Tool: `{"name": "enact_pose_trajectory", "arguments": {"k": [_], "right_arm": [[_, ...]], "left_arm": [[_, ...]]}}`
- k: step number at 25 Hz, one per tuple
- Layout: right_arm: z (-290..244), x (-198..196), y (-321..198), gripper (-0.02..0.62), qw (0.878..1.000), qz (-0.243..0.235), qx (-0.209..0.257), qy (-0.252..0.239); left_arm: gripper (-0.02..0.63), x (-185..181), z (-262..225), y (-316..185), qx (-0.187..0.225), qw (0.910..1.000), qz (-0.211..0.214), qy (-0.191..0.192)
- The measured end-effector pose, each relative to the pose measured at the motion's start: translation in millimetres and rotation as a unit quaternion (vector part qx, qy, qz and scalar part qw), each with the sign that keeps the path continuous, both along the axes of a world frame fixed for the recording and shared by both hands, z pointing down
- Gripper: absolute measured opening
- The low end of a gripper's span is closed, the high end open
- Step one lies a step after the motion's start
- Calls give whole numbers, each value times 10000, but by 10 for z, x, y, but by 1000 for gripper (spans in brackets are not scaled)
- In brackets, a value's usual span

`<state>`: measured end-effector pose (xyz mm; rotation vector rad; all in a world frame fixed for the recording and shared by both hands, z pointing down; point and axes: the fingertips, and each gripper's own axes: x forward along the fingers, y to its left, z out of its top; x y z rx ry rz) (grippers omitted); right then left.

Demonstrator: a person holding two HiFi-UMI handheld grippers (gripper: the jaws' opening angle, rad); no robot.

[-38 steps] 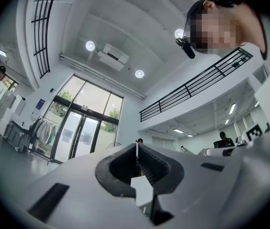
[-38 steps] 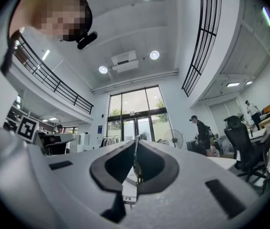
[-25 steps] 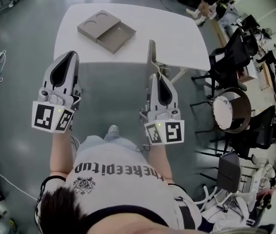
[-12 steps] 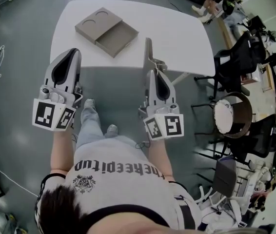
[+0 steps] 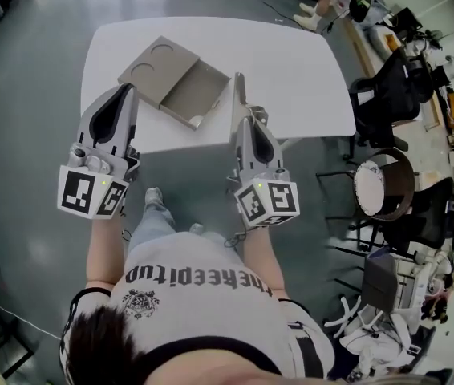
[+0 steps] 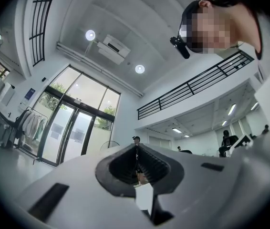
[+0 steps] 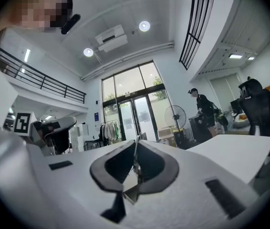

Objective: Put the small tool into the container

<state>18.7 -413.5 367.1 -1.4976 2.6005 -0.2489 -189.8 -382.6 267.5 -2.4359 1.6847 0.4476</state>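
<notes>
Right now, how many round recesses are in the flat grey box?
2 round recesses, both in the flat grey box's top panel: one near its left corner, one farther back.

Dark lettering [image 5: 203, 277] spelling "thekeepitup" crosses the chest of the person's white T-shirt [image 5: 211, 315], upside down in the head view. A printed crest [image 5: 139, 303] on the same T-shirt, beside the word, is too small to read.

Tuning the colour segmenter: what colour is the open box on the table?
Grey-brown, taupe-like box, clearest in the head view against the white table.
</notes>
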Motion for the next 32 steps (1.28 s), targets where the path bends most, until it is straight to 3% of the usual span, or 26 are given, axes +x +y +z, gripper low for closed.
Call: {"name": "enact_pose_trajectory", "arguments": {"k": [7, 16, 32], "right_arm": [[424, -453, -618, 12, 9953, 476, -777, -339], [1083, -690, -1154, 12, 9750, 953, -1860, -760], [2401, -836, -1891, 12, 9127, 1388, -3508, -1572]], "left_arm": [[15, -558, 25, -535, -10, 9996, 284, -29], [15, -880, 46, -986, -62, 9983, 576, -7], [15, -1365, 386, -1408, -463, 9982, 382, -73]]}}
